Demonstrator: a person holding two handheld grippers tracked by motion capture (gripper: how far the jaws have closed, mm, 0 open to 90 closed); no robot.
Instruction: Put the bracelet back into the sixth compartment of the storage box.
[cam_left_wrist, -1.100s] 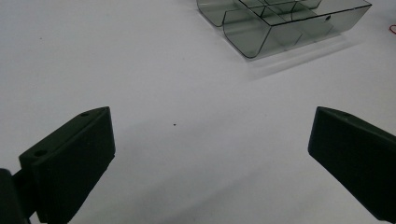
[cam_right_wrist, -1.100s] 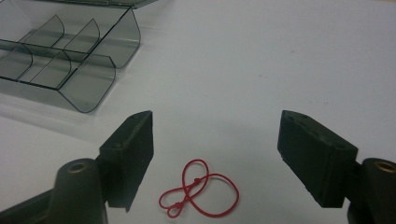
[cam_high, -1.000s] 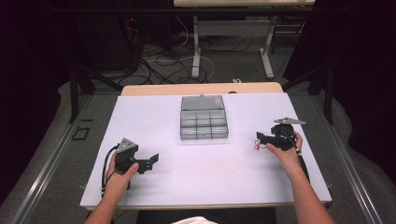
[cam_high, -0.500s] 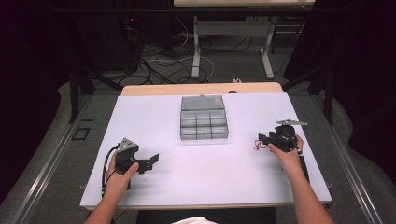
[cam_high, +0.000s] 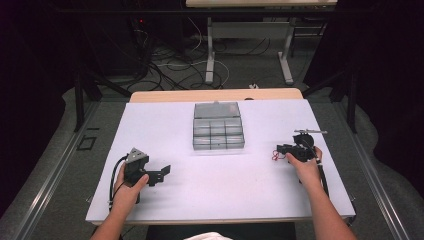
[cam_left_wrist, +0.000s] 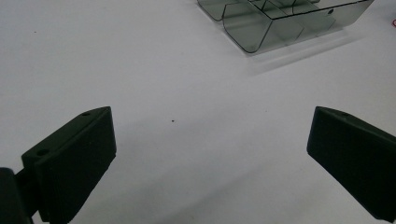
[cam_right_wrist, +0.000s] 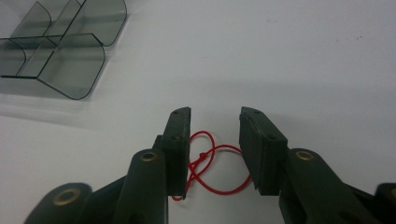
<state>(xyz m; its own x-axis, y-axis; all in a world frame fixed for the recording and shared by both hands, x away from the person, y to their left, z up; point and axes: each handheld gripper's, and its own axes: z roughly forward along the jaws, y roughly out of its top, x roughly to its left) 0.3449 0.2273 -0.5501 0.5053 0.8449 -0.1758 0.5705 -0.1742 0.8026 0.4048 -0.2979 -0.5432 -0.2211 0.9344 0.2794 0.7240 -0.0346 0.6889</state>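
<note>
Worktop (cam_high: 165, 130): white surface, person seated at near edge, one hand-held gripper per hand.

Right hand-held gripper (cam_right_wrist: 214, 140): low over worktop, jaws on either side of a red string loop (cam_right_wrist: 212, 161). Jaws have just been closing; gap remains between them. String lies knotted and curled on the surface between the jaws, near the left-hand jaw in the right gripper view; pads not pressing it, so not gripped. In the high view the right hand-held gripper (cam_high: 281, 150) sits at the person's right w/ the string (cam_high: 275, 156) at its tips, well apart from the organiser.

Left hand-held gripper (cam_left_wrist: 210, 154): jaws wide apart, nothing between them, bare worktop below. High view shows it (cam_high: 162, 172) at near left, held by the left hand (cam_high: 127, 187), well apart from the string.

Clear compartment box (cam_high: 218, 126): centre of worktop, lid up at far side, approx. midway between both grippers. Contents cannot be made out. Its corner also shows in the right gripper view (cam_right_wrist: 70, 60), upper left.
</note>
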